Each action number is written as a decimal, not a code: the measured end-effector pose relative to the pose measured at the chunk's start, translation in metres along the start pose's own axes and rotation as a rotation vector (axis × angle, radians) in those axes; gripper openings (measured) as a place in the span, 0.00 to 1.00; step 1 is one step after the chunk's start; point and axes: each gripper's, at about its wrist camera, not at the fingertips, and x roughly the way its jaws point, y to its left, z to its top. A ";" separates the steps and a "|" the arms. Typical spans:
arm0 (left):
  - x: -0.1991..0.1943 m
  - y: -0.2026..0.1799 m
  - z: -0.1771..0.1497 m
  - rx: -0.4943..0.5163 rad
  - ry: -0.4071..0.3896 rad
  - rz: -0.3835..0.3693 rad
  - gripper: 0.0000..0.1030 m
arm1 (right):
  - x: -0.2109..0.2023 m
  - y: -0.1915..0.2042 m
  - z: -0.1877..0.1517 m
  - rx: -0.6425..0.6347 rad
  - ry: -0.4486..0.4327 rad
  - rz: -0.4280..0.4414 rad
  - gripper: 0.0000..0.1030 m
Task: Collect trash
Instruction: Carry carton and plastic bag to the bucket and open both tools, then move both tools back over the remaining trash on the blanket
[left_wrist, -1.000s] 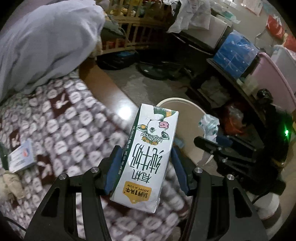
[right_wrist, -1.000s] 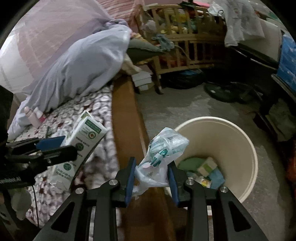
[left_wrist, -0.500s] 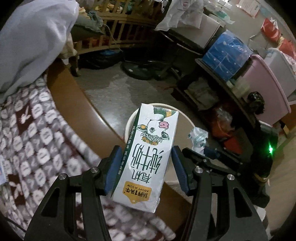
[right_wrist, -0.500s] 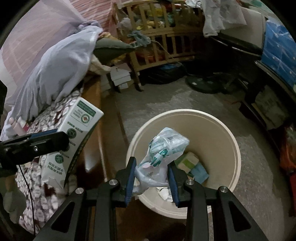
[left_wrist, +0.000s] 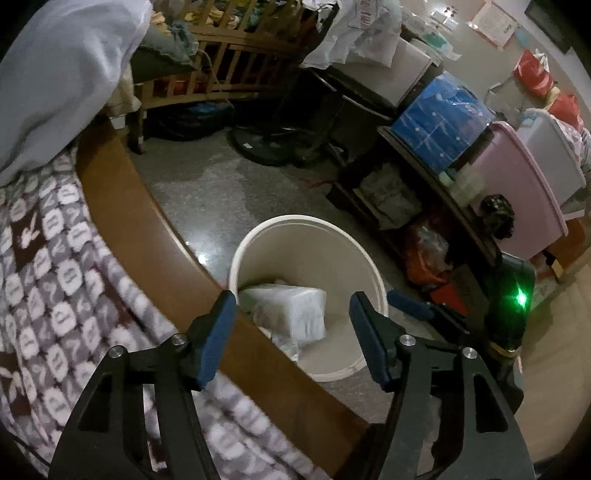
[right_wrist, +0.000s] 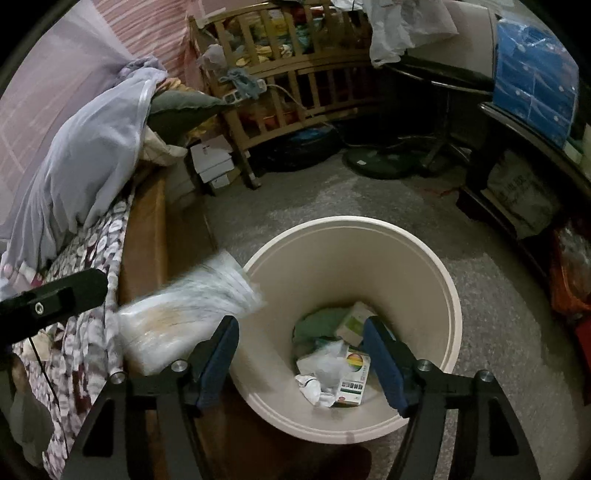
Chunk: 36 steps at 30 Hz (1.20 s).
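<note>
A cream waste bin (left_wrist: 306, 221) stands on the floor beside the bed, right below both grippers. My left gripper (left_wrist: 293, 299) hangs over it with its jaws opening and nothing pressed between the pads. The white milk carton (left_wrist: 291, 314) is a blur just beneath them, loose and dropping toward the bin; the right wrist view shows the carton (right_wrist: 184, 314) smeared at the bin's (right_wrist: 351, 221) left rim. My right gripper (right_wrist: 301, 323) is also opening and holds nothing. The crumpled plastic bag (right_wrist: 325, 363) lies at the bottom among small boxes.
The wooden bed edge (left_wrist: 147, 236) and patterned blanket (left_wrist: 48, 266) run along the left. A wooden crib (right_wrist: 295, 74) and a fan base (right_wrist: 380, 162) stand at the back. Low shelves with a blue package (left_wrist: 439, 122) and pink tubs (left_wrist: 524, 177) line the right.
Both grippers opened over the bin. The milk carton left the left jaws and is falling; the plastic bag left the right jaws and now lies in the bin.
</note>
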 end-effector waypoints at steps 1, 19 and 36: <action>-0.003 0.002 -0.001 0.000 -0.003 0.015 0.61 | -0.001 0.002 0.000 -0.008 0.001 0.001 0.66; -0.063 0.059 -0.045 -0.027 -0.083 0.318 0.61 | -0.015 0.075 -0.006 -0.125 -0.015 0.083 0.66; -0.147 0.154 -0.102 -0.181 -0.097 0.507 0.61 | 0.001 0.198 -0.034 -0.306 0.059 0.265 0.66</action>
